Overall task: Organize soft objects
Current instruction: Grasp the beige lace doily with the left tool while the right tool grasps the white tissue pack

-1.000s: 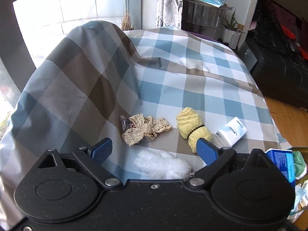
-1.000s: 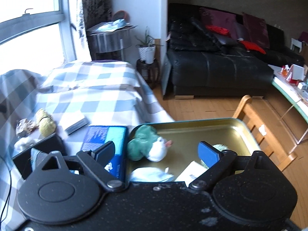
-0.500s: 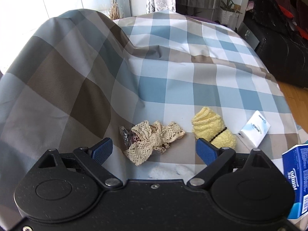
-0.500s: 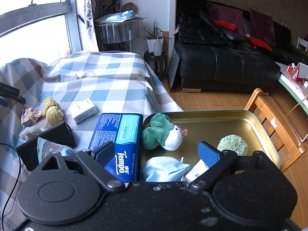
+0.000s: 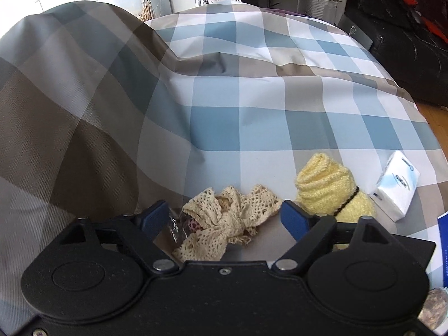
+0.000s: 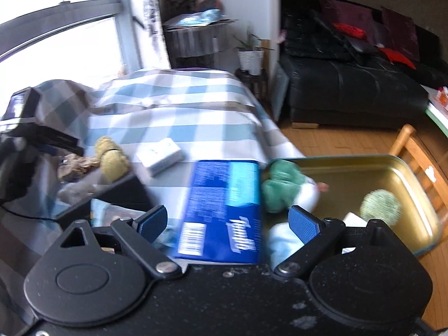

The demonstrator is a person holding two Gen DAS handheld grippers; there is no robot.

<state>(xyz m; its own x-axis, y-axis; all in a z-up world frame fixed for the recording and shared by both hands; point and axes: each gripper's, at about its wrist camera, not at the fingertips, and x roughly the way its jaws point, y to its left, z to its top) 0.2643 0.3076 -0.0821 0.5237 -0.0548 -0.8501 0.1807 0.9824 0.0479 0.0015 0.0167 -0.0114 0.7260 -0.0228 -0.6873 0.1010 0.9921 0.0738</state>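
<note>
A beige lace cloth (image 5: pixel 224 224) lies crumpled on the checked bedcover (image 5: pixel 218 128). My left gripper (image 5: pixel 224 218) is low over it with a blue pad on each side. Its jaws are closing with the lace between them, and the pads are not pressing on it. A yellow knitted roll (image 5: pixel 324 187) with a black band lies just right of the lace. My right gripper (image 6: pixel 228 221) hangs open and empty above a blue tissue pack (image 6: pixel 224 204). To its right a gold tray (image 6: pixel 406 170) holds a green and white plush (image 6: pixel 282 184), a pale green fluffy ball (image 6: pixel 380 204) and a light blue cloth (image 6: pixel 282 243).
A white tissue packet (image 5: pixel 397 187) lies right of the yellow roll. A black open box (image 6: pixel 120 193) sits left of the blue pack. A black sofa (image 6: pixel 350 92), a wooden chair (image 6: pixel 414 154) and wood floor lie beyond the bed's right edge.
My left gripper came down and forward onto the lace cloth, its jaws narrowed, and the white fluffy piece slid out of view beneath it. My right gripper swung left from the tray toward the blue pack.
</note>
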